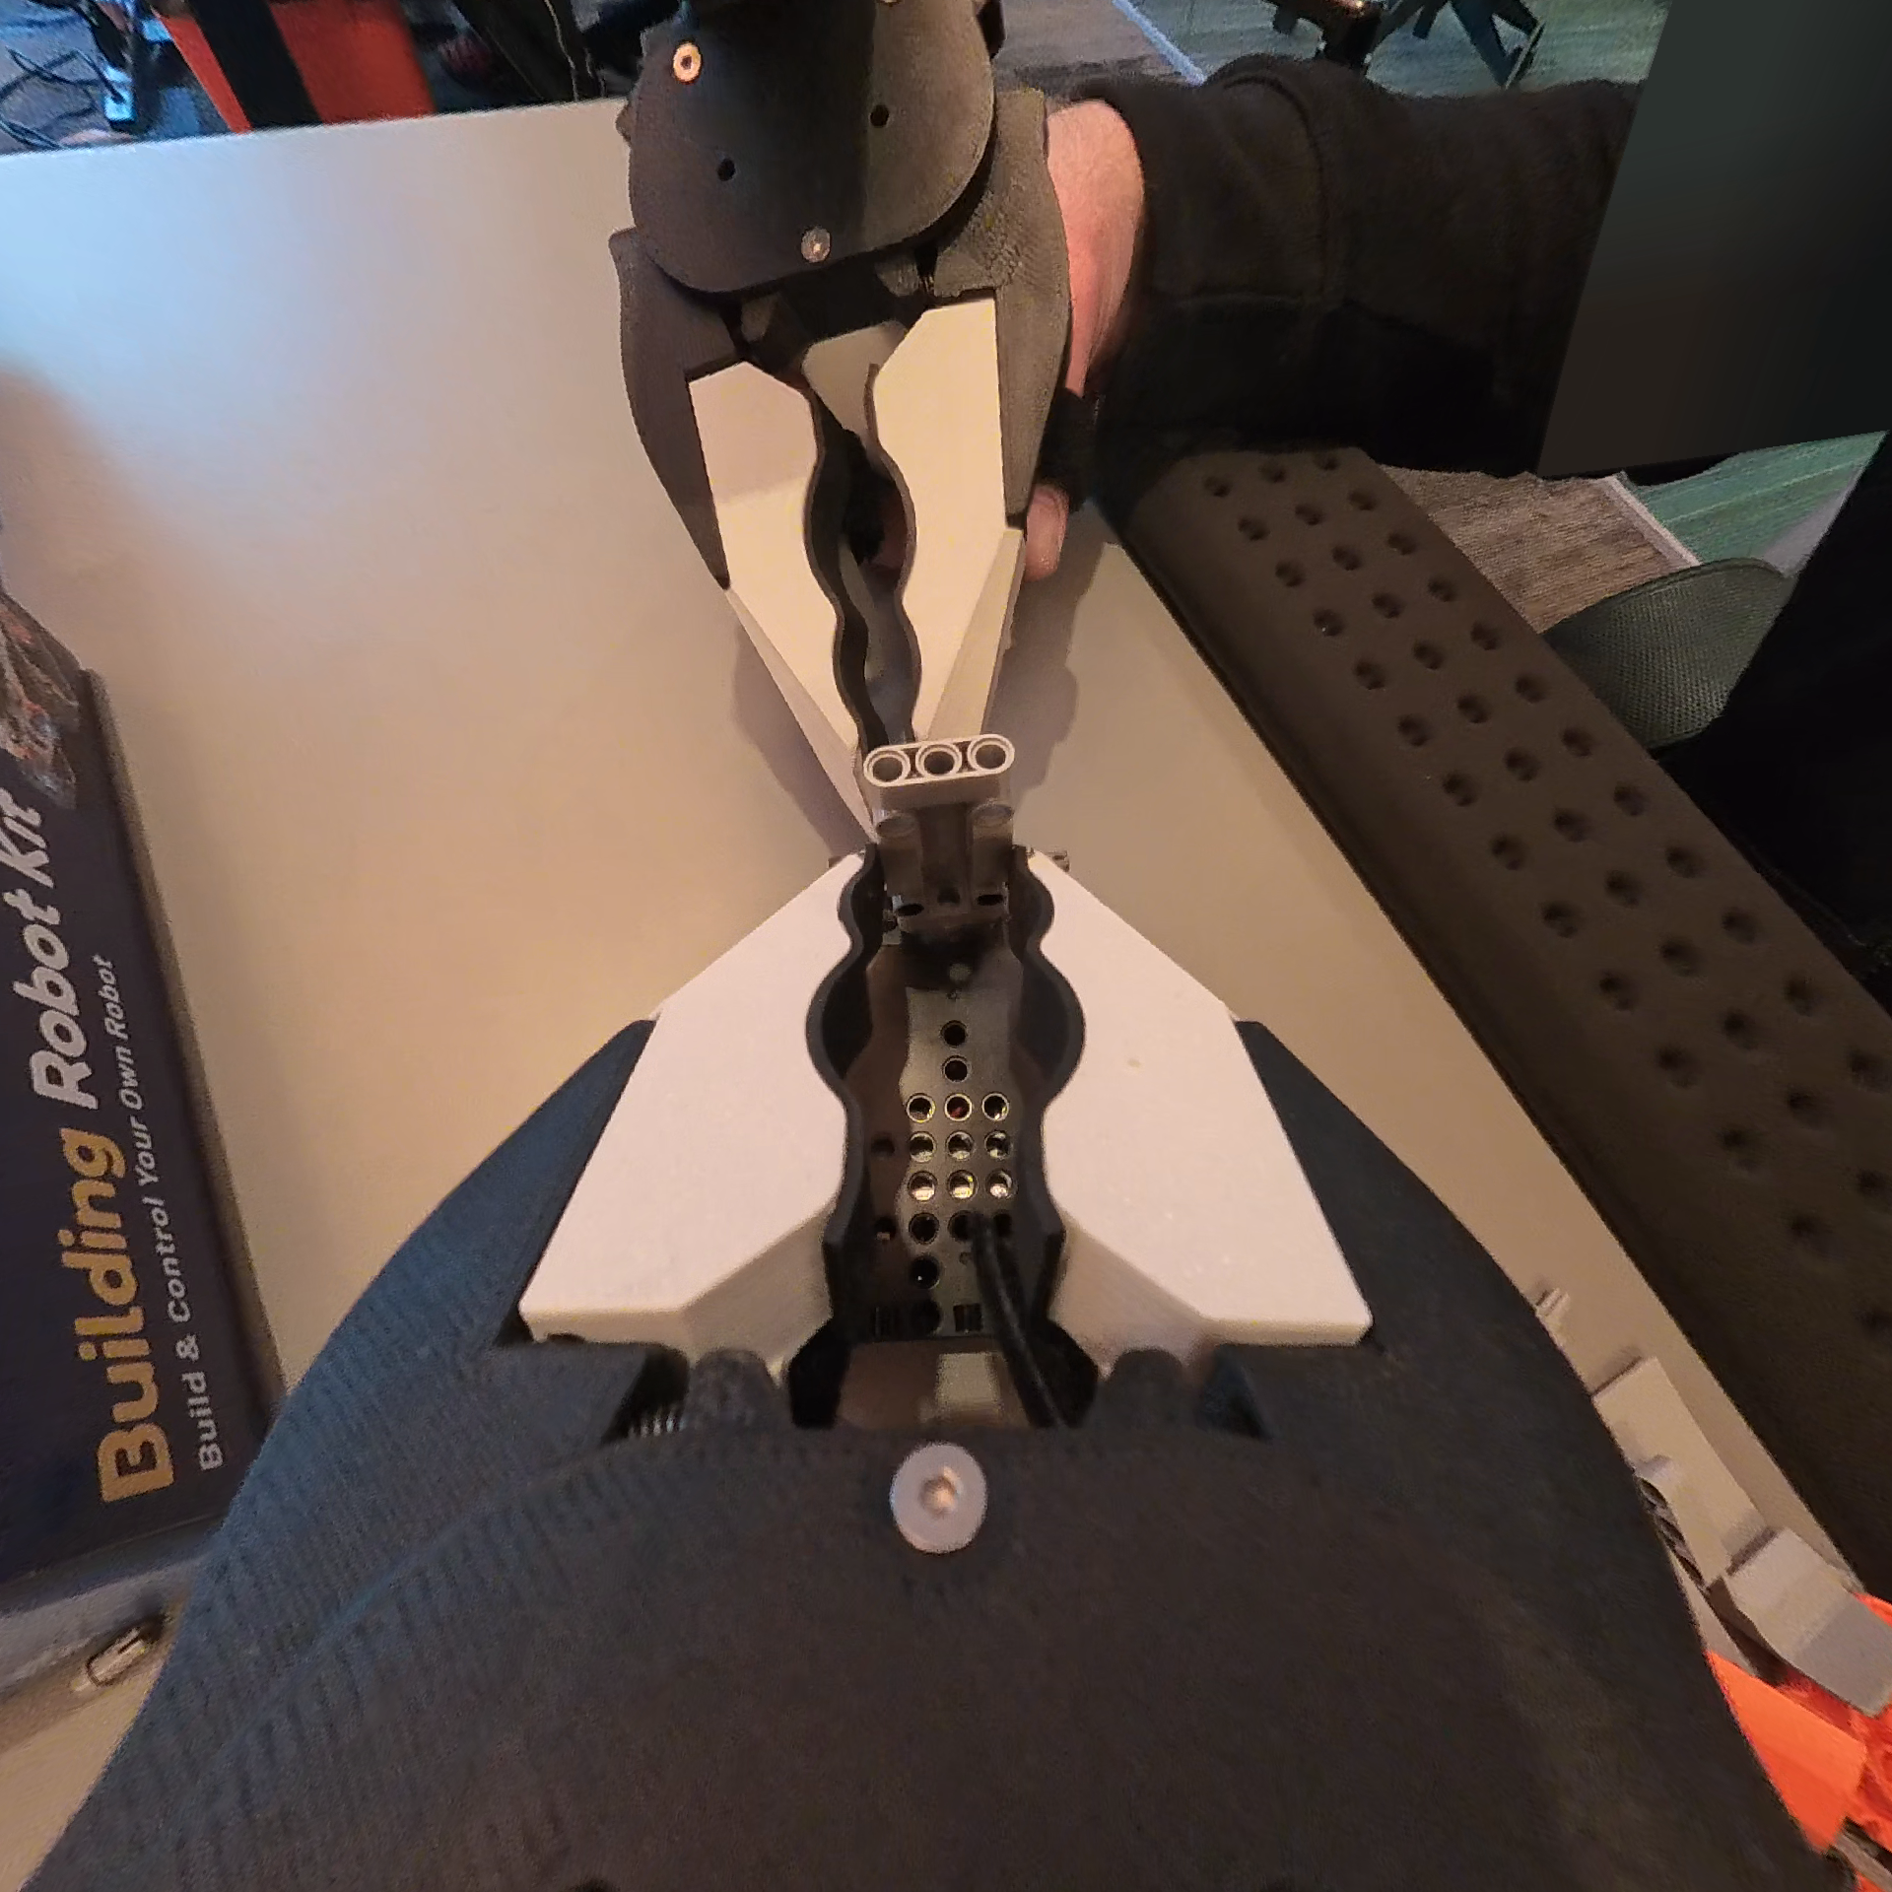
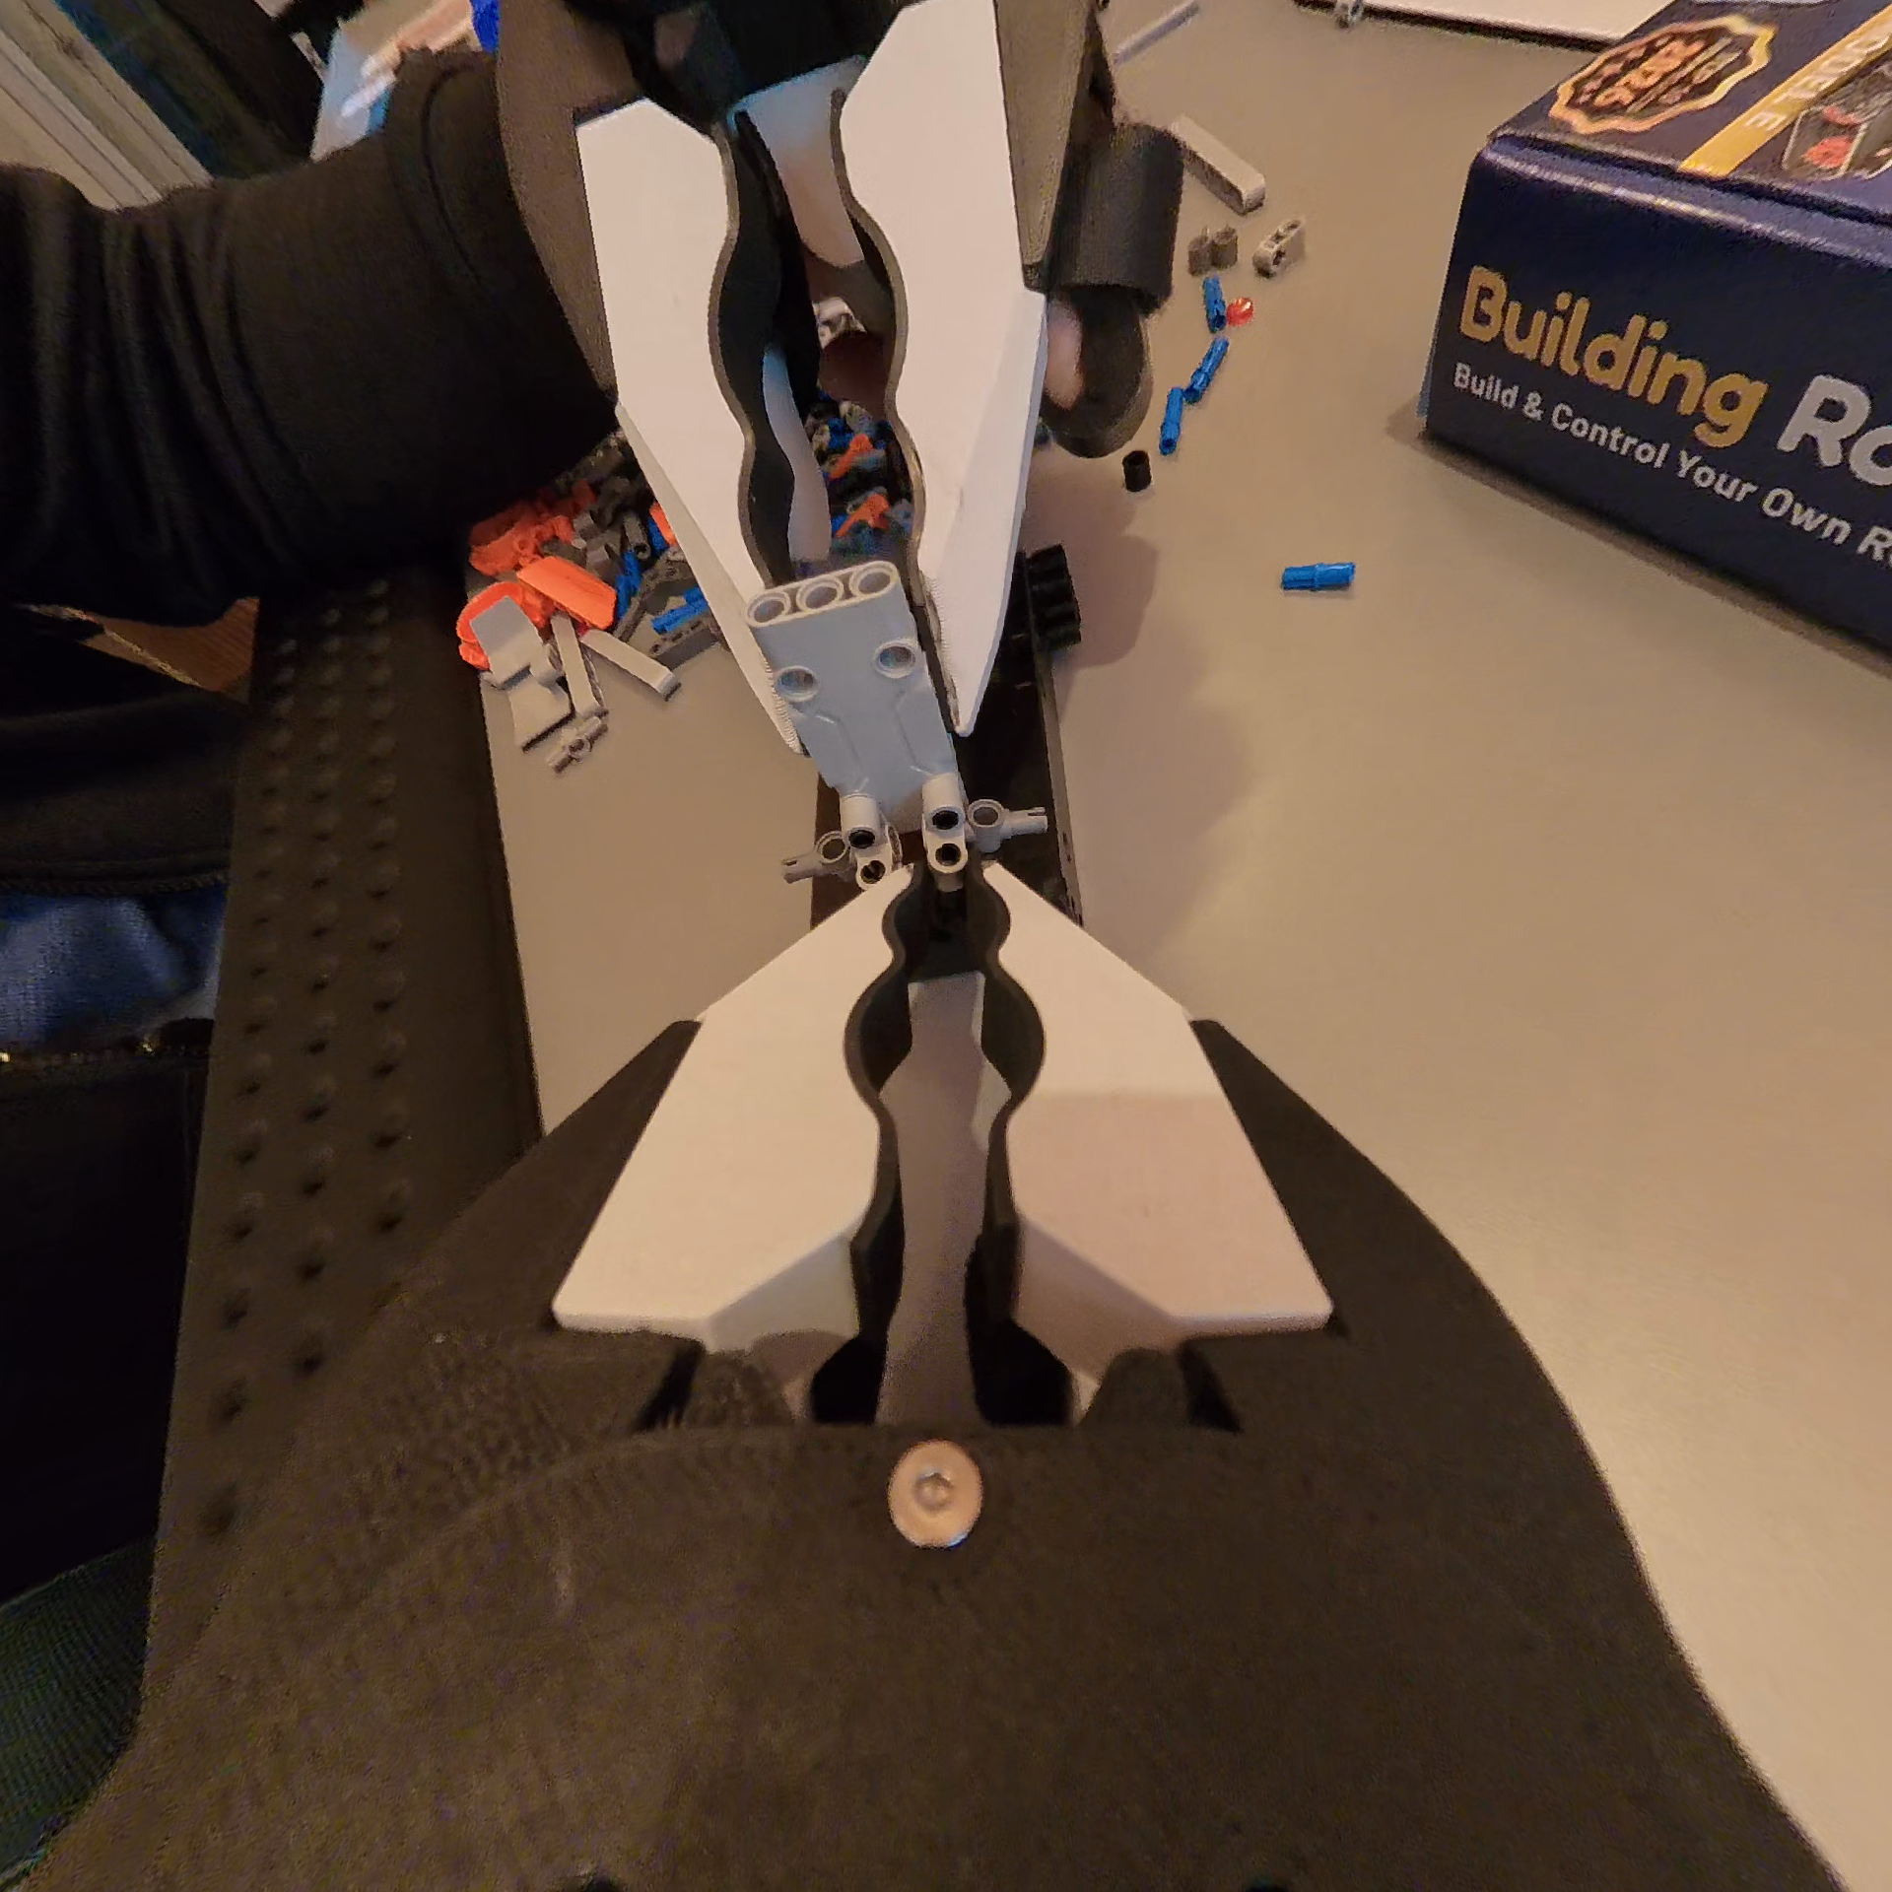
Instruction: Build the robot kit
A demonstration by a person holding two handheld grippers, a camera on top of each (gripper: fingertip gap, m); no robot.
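Pinching one grey panel piece (image 2: 855, 696) from opposite ends, left gripper (image 1: 947, 870) and right gripper (image 2: 947, 886) pressed tight tip to tip, blue box (image 2: 1679, 338) beside them, loose bricks (image 2: 573, 604) behind.

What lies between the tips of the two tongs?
A grey plastic building-block panel with small grey connectors bridges them: the left tongs clamp its flat part, the right tongs its connector end. The right wrist view shows it best.
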